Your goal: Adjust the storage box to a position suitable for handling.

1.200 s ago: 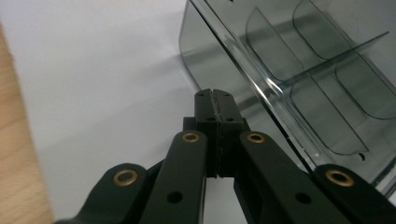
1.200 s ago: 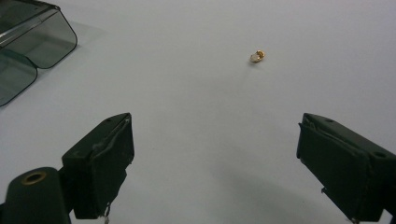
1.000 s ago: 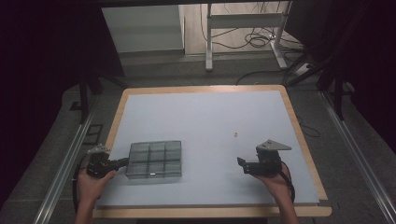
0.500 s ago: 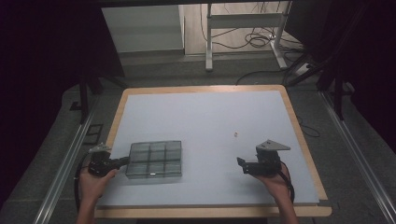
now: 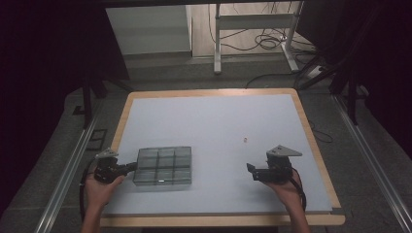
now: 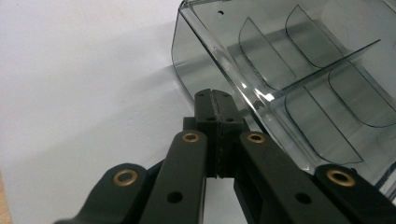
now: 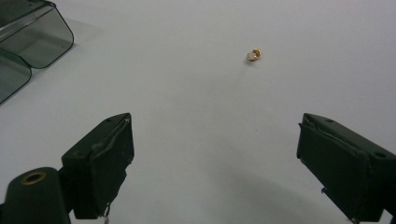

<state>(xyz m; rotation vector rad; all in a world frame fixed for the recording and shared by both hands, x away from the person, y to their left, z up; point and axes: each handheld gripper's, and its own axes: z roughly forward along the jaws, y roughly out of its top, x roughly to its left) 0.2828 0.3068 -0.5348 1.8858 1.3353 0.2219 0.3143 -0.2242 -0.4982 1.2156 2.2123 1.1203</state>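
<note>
work looks barely begun: left tool (image 6: 216, 100) is closed, empty, its tip against the near left edge of the compartment tray (image 5: 163, 166) on the bench (image 5: 218, 121). right tool (image 7: 215, 163) gapes wide, empty, facing a small gold bead (image 7: 253, 55) lying loose, well right of the tray.

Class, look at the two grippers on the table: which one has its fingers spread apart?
The right gripper, near the table's right edge: its fingers stand wide apart with bare table between them. The left gripper, beside the smoky compartment box, has its fingers pressed together.
</note>
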